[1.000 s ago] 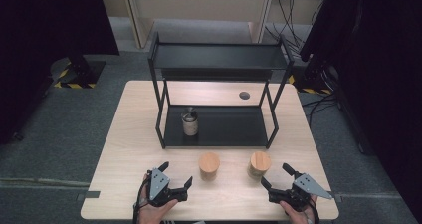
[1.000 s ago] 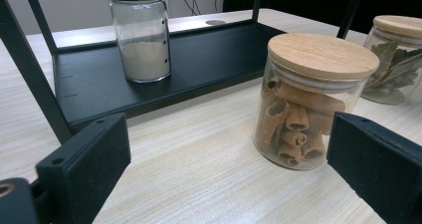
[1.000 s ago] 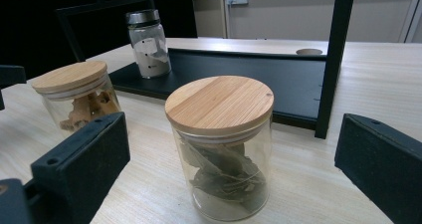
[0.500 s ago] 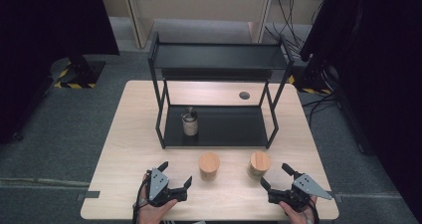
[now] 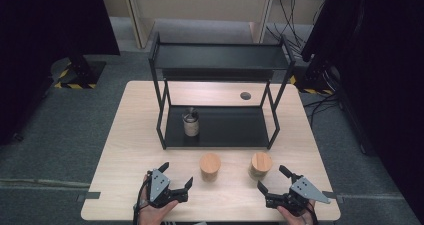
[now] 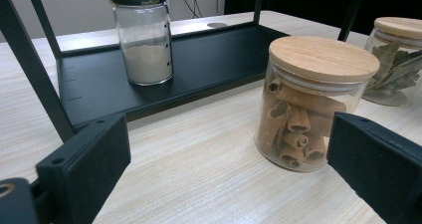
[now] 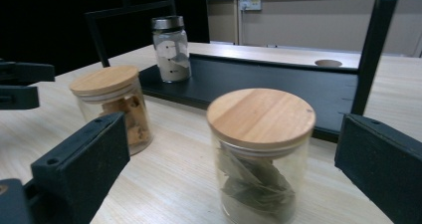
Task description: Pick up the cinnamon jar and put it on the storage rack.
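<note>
We see both jars [image 5: 210, 166] [image 5: 261, 165] upright before the rack [image 5: 220, 127], lids up; left gripper [image 5: 176, 175] and right gripper [image 5: 273, 179] wide, empty

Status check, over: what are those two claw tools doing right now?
Left gripper open, facing cinnamon jar. Right gripper open, facing bay leaf jar. Both jars untouched on table. Nothing between jaws and jars.

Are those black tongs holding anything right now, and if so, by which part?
Nothing is held. The left tongs and right tongs are both open and apart from the cinnamon jar and the leaf jar, which stand on the table.
</note>
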{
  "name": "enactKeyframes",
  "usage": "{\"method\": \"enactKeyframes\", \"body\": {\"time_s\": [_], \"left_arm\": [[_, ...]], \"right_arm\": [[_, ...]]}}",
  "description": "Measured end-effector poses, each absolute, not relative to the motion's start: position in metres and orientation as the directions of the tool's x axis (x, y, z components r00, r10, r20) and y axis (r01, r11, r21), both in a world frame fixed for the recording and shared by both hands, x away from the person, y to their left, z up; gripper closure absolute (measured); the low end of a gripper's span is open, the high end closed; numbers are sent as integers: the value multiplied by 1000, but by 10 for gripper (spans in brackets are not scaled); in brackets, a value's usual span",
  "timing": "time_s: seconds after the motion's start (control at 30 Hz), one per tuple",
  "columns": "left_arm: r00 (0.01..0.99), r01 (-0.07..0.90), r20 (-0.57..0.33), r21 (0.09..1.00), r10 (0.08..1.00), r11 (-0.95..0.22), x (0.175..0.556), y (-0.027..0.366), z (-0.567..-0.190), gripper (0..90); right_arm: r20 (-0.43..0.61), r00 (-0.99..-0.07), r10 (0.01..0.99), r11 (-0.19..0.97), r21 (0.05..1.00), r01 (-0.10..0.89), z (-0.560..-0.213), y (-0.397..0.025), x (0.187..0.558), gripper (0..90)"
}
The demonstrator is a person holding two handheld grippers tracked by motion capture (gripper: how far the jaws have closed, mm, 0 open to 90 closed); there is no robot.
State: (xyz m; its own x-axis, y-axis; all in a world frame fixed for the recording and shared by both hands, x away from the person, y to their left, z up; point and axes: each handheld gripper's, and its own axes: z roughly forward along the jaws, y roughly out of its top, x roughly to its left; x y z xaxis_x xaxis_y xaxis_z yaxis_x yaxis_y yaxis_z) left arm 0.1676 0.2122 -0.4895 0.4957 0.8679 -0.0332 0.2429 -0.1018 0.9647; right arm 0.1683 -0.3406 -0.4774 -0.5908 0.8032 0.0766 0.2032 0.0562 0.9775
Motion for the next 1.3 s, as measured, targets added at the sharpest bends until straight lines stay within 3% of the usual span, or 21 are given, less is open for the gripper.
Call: {"method": "enactKeyframes", "body": {"time_s": [0.63, 1.3], "left_arm": [[498, 239, -29, 965, 867, -105, 168, 212, -489, 27], [496, 243, -29, 964, 868, -107, 169, 213, -490, 27]], "right_arm": [[57, -667, 743, 97, 977, 192, -472, -320, 170, 11], [19, -752, 659, 172, 969, 175, -460, -276, 198, 15]]}}
